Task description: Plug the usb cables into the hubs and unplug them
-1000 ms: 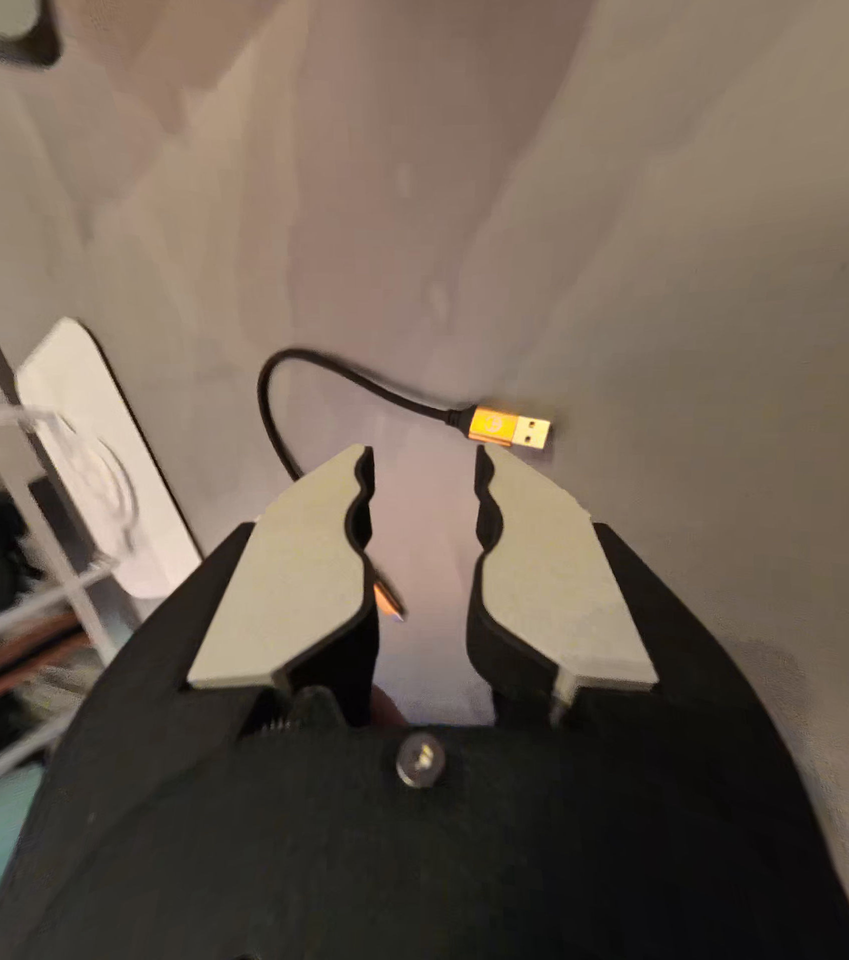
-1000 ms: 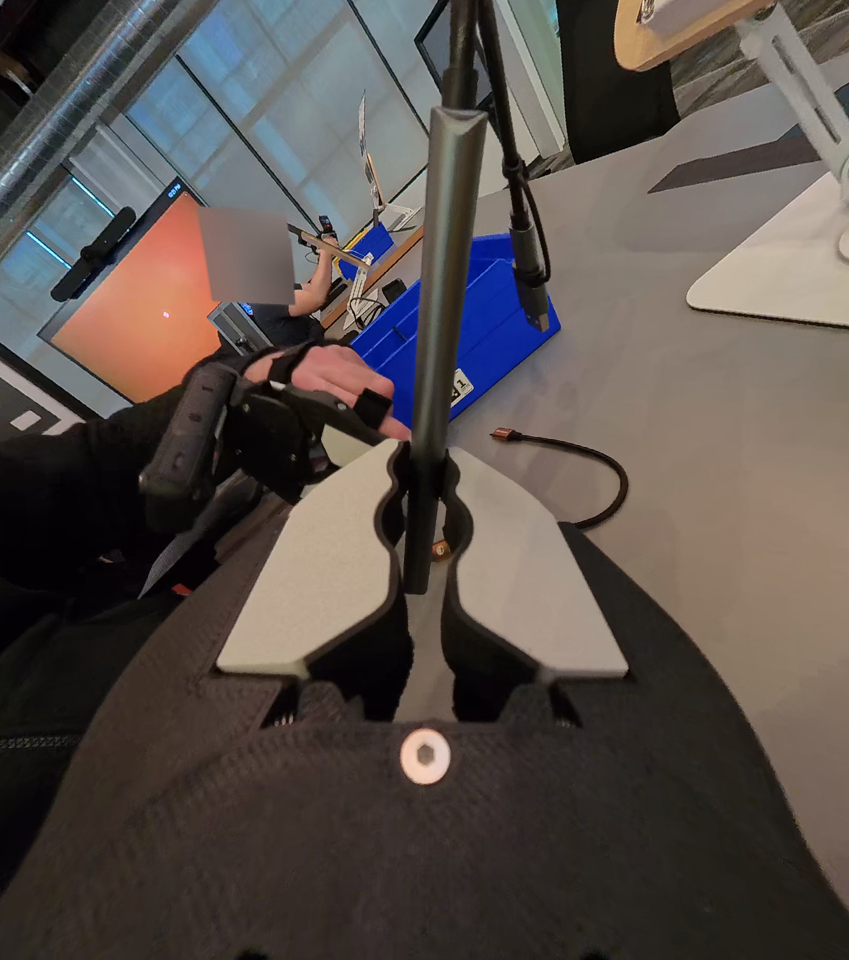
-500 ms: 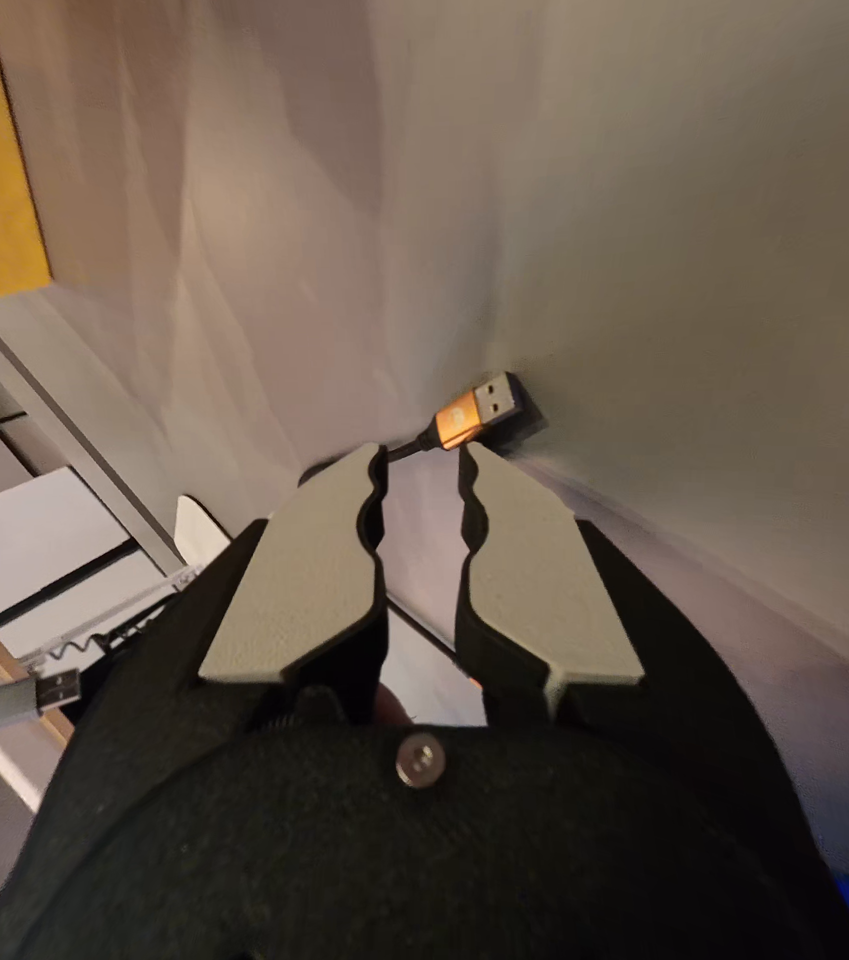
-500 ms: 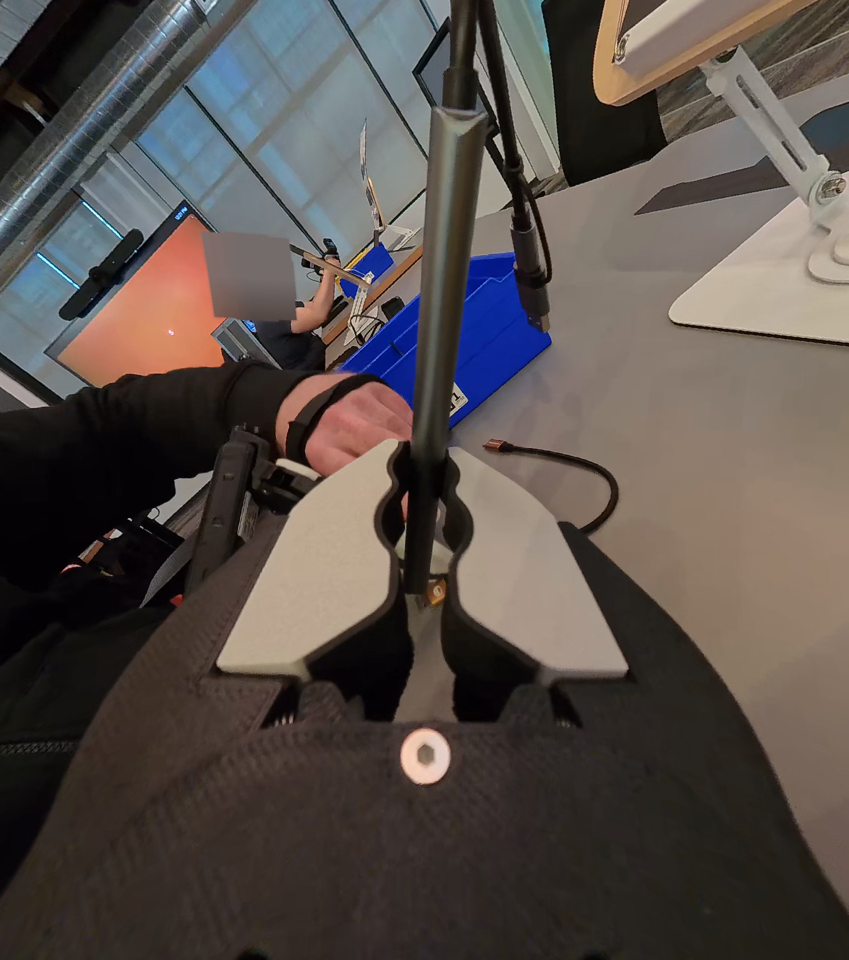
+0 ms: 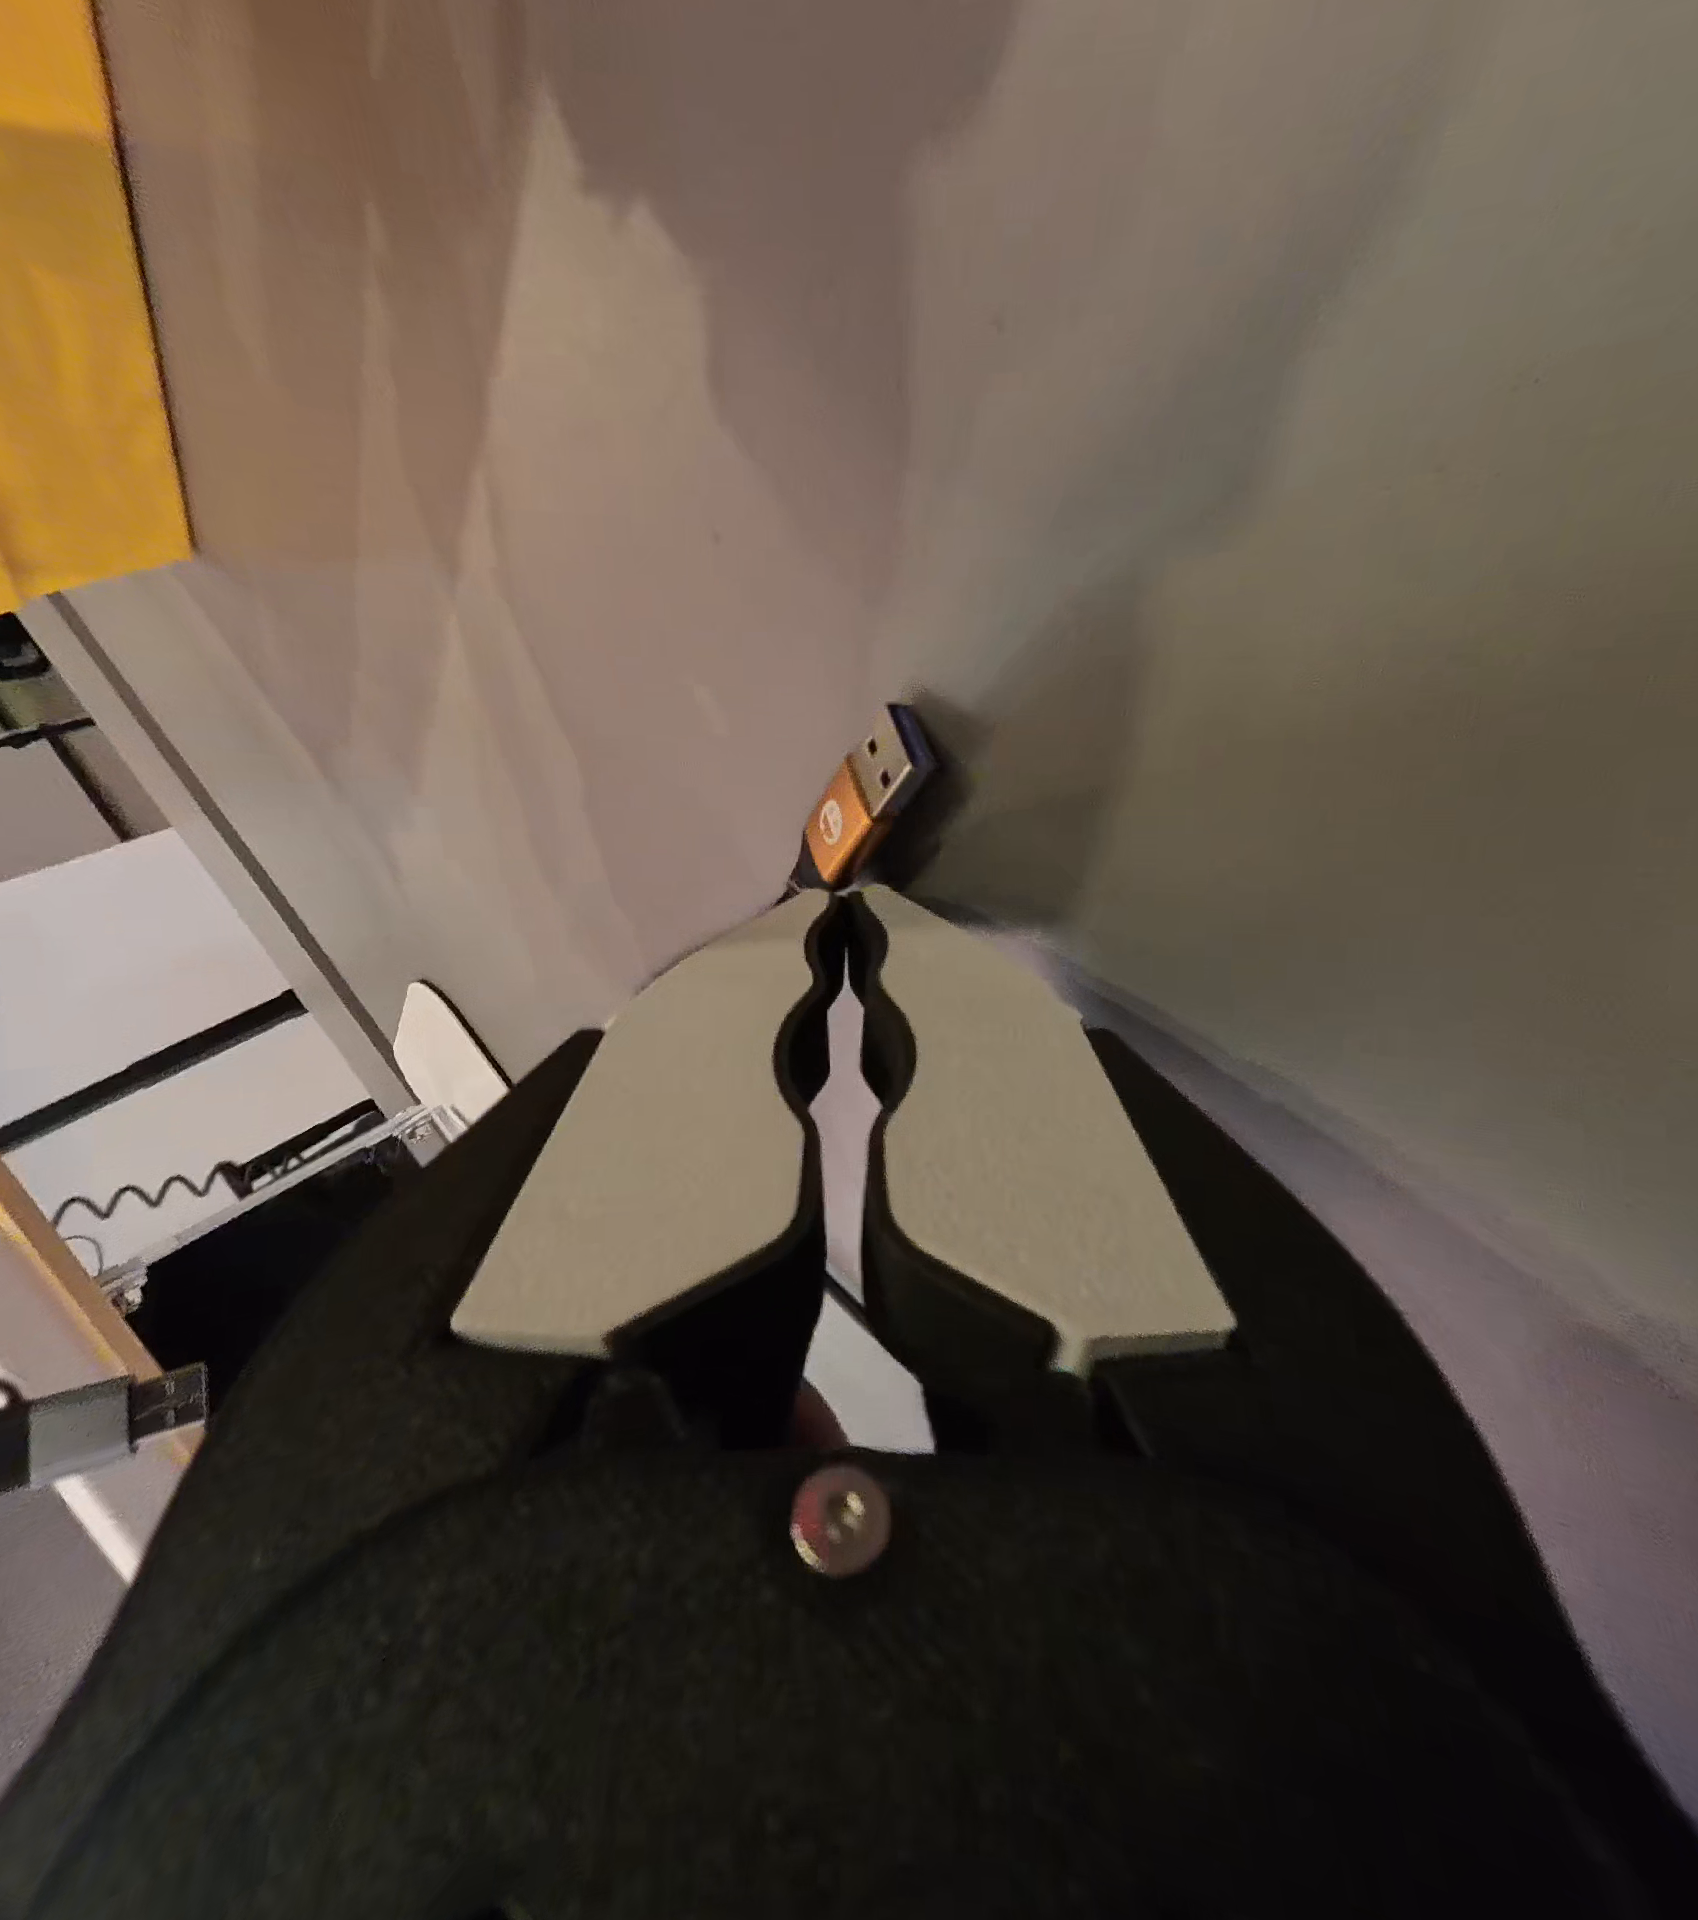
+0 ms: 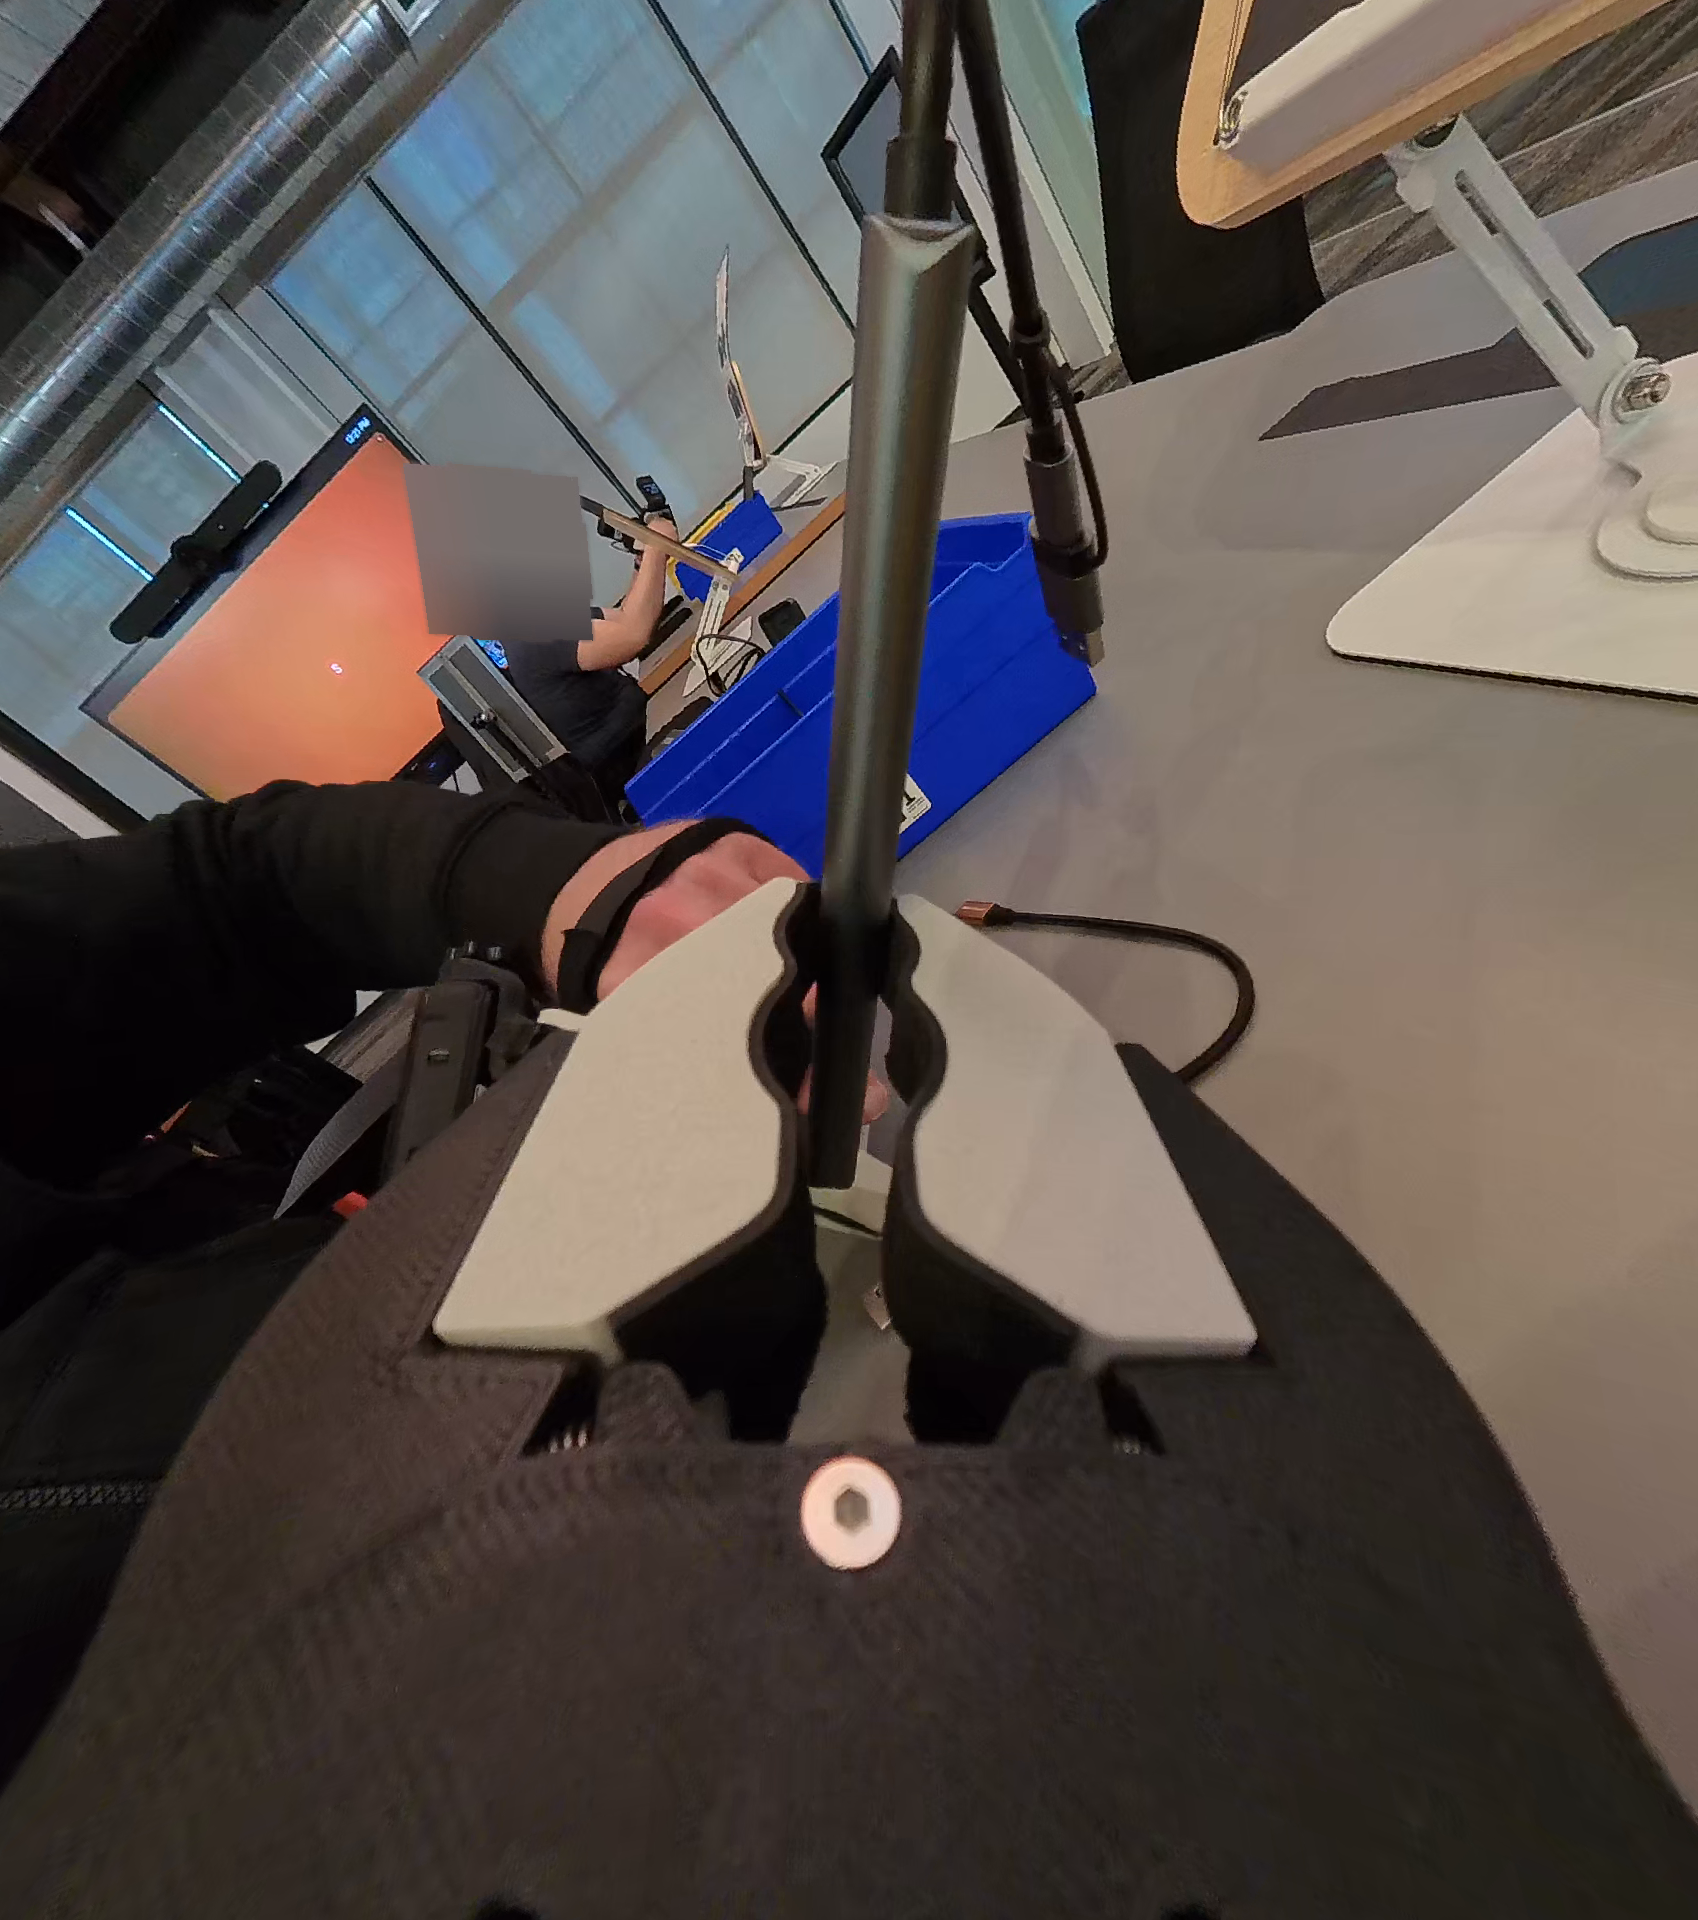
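Note:
In the left wrist view, my left gripper (image 5: 840,906) is shut on the black usb cable right behind its orange plug (image 5: 860,821). The plug's metal end points away, close to the grey table (image 5: 1344,623). In the right wrist view, my right gripper (image 6: 850,935) is shut on a slim dark grey hub (image 6: 892,623) and holds it upright. The hub's own cable hangs beside it and ends in a grey connector (image 6: 1068,582). The usb cable's other end (image 6: 980,912) lies on the table, and its black loop (image 6: 1234,997) curls to the right.
A blue bin (image 6: 959,717) stands on the table behind the hub. A white stand base (image 6: 1551,592) with an angled arm sits at the right. The person's hand (image 6: 689,904) and black sleeve are left of the hub. A grey connector (image 5: 97,1413) shows at lower left. There is about 15 cm between the tips of the two grippers.
My left gripper has closed on the cable just behind the orange plug, and the plug now points further away. The right gripper still holds the hub in nearly the same place.

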### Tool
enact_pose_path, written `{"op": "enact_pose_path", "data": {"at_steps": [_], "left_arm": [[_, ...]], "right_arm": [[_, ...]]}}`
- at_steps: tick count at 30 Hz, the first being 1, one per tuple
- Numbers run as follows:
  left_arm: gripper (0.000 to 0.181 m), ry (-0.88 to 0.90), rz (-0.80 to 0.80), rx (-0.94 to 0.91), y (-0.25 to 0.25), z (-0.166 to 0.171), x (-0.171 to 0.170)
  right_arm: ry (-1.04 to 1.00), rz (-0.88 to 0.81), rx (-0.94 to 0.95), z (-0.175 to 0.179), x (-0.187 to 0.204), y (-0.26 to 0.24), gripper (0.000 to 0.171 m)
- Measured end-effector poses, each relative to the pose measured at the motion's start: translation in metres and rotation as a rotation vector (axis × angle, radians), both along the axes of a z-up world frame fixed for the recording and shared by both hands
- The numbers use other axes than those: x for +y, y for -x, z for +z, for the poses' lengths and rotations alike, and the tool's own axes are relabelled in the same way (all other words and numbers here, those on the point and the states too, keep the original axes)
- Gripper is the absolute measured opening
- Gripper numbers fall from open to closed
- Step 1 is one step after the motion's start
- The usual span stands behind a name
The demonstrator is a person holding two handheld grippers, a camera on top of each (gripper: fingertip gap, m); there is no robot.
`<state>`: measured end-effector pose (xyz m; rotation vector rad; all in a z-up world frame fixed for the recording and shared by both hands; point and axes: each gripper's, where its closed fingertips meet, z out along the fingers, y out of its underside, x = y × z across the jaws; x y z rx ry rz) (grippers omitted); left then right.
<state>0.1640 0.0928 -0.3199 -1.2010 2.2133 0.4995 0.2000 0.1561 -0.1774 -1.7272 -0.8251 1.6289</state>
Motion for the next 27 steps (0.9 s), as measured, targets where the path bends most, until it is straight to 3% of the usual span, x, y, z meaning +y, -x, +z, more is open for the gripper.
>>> {"op": "enact_pose_path", "data": {"at_steps": [4,7,10,13,20,27], "left_arm": [[0.028,-0.070,-0.035,-0.025,-0.006,0.010,0.009],[0.034,-0.016,-0.088,0.010,-0.010,0.010,0.011],[0.030,0.089,-0.103,0.015,-0.016,0.007,0.011],[0.010,0.168,-0.121,-0.003,-0.024,0.001,0.009],[0.008,0.236,-0.097,-0.023,-0.034,0.000,0.013],[0.006,0.162,0.009,-0.105,-0.034,0.004,0.020]], "right_arm": [[0.002,0.006,0.001,-0.001,-0.001,0.001,0.010],[0.001,0.012,-0.002,-0.001,-0.002,0.003,0.010],[-0.003,0.004,0.003,0.002,-0.001,0.001,0.010],[0.001,-0.008,0.016,0.004,0.001,-0.002,0.010],[0.004,-0.020,0.028,0.006,0.004,-0.005,0.010],[0.005,-0.022,0.030,0.007,0.004,-0.006,0.010]]}}
